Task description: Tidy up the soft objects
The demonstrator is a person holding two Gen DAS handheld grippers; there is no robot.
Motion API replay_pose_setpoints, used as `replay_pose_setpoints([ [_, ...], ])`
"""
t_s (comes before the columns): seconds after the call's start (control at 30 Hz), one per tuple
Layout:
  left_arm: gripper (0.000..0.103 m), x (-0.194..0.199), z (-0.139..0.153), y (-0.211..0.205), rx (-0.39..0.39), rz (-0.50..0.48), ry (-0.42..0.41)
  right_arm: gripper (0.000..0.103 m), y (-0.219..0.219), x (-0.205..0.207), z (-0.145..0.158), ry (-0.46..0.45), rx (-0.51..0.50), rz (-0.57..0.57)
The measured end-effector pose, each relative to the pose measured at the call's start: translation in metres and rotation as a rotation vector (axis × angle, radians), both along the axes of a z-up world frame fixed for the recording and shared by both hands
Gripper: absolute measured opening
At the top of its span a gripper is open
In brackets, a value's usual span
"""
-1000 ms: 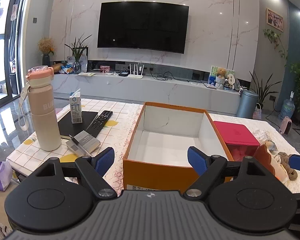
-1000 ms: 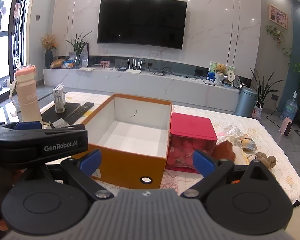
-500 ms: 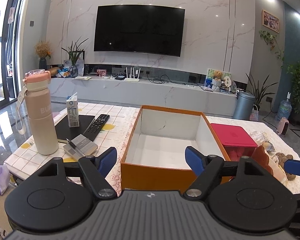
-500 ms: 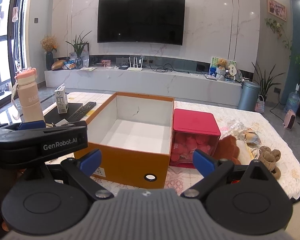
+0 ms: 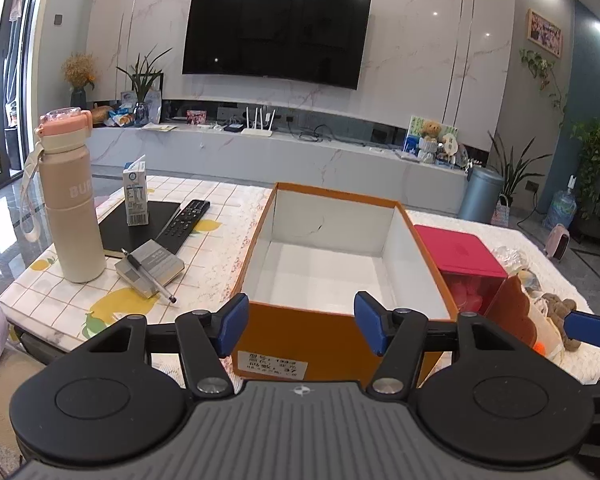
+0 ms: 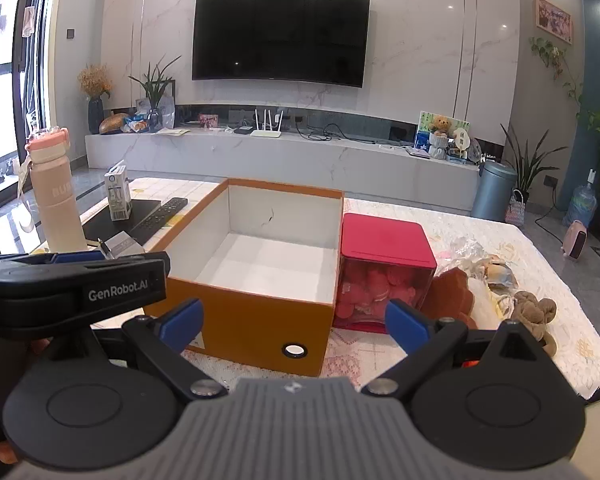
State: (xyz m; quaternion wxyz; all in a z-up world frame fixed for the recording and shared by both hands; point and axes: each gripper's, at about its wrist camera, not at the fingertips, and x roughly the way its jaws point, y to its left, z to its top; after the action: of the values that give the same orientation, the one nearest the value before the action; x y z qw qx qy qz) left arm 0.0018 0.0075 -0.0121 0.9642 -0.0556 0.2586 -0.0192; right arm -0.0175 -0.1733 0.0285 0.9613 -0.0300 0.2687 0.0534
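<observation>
The soft toys lie in a small heap near the right edge of the desk. There is a brown plush, a darker brown one and some crinkly plastic mixed in. The heap is jumbled, so I cannot tell which way any toy points or where its long side runs.

The orange box sits in the middle of the desk, with one short side facing me. Its long side runs away from me toward the far edge. It is open and has nothing in it, so I think no toy is put away yet. All the work is left.

A red box stands touching the orange box, between it and the toys.

My left gripper hangs just in front of the orange box, fingers apart, holding nothing. My right gripper has its fingers wide apart too, holding nothing.
</observation>
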Motion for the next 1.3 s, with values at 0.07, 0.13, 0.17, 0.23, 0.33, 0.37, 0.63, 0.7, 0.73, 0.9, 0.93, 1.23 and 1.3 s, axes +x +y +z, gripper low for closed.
replay_pose_setpoints([
  [0.07, 0.057, 0.000, 0.000, 0.000, 0.004, 0.007, 0.004, 0.095, 0.001, 0.001, 0.000, 0.001, -0.005, 0.000],
  [0.13, 0.054, 0.000, 0.001, 0.000, 0.003, -0.004, 0.013, 0.095, 0.001, 0.000, -0.001, 0.004, -0.003, -0.001],
  [0.17, 0.053, 0.000, 0.001, 0.000, 0.005, -0.010, 0.011, 0.095, 0.000, 0.000, -0.001, 0.006, 0.000, 0.000],
  [0.23, 0.050, -0.001, 0.001, 0.000, 0.013, -0.009, -0.002, 0.095, 0.000, 0.000, 0.000, 0.005, 0.004, -0.002],
  [0.33, 0.034, -0.001, 0.002, -0.001, 0.016, -0.013, 0.001, 0.095, -0.001, 0.000, 0.000, 0.005, 0.008, 0.003],
  [0.37, 0.030, 0.000, 0.001, 0.000, 0.013, -0.018, 0.007, 0.095, -0.001, 0.000, 0.000, 0.005, 0.007, 0.004],
  [0.63, 0.000, -0.001, 0.001, -0.002, 0.034, -0.022, 0.023, 0.096, 0.000, 0.000, -0.002, 0.012, 0.001, 0.007],
  [0.7, 0.000, -0.001, 0.001, -0.002, 0.039, -0.021, 0.027, 0.096, 0.000, 0.000, -0.003, 0.014, -0.001, 0.011],
  [0.73, 0.000, -0.001, 0.001, -0.002, 0.042, -0.023, 0.026, 0.096, 0.000, 0.001, -0.003, 0.015, 0.001, 0.013],
  [0.9, 0.000, 0.002, 0.013, -0.013, 0.059, -0.032, -0.017, 0.096, -0.008, 0.003, -0.002, 0.017, 0.088, 0.012],
  [0.93, 0.000, 0.002, 0.019, -0.019, 0.069, -0.049, -0.046, 0.096, -0.010, 0.004, 0.000, 0.015, 0.117, 0.013],
  [1.23, 0.006, 0.035, 0.083, -0.098, 0.036, -0.225, -0.262, 0.099, -0.101, 0.013, 0.068, -0.135, 0.108, -0.140],
  [1.3, 0.025, 0.045, 0.087, -0.122, 0.075, -0.293, -0.284, 0.100, -0.139, 0.019, 0.079, -0.126, 0.142, -0.217],
])
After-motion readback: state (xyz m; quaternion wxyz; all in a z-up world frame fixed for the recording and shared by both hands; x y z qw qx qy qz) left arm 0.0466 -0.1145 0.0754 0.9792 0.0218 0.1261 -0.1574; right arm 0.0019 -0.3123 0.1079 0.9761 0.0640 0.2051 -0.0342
